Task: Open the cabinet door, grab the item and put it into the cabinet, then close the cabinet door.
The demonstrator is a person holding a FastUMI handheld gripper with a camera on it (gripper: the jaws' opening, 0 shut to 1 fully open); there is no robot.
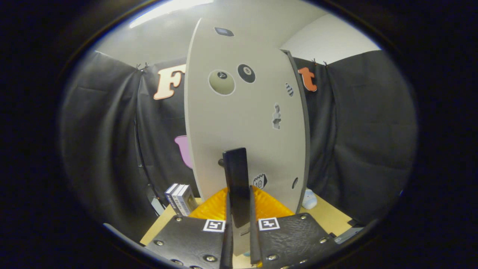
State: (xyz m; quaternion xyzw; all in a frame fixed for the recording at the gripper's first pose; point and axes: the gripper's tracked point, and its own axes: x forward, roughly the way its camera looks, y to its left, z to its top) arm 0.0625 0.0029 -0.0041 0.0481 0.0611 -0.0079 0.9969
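Gripper view: the gripper (239,220), fingers nearly closed, clamps the black handle (236,183) of the white cabinet door (242,123).

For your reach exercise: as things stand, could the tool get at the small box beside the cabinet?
Probably not at once: the tool is shut on the black door handle, and the small box stands off to one side, by the cabinet door.

Camera rides on the gripper (239,209), low over the worktop (328,213), looking forward along its jaws, very close to the cabinet door (246,123) and its handle (236,186), black booth wall behind.
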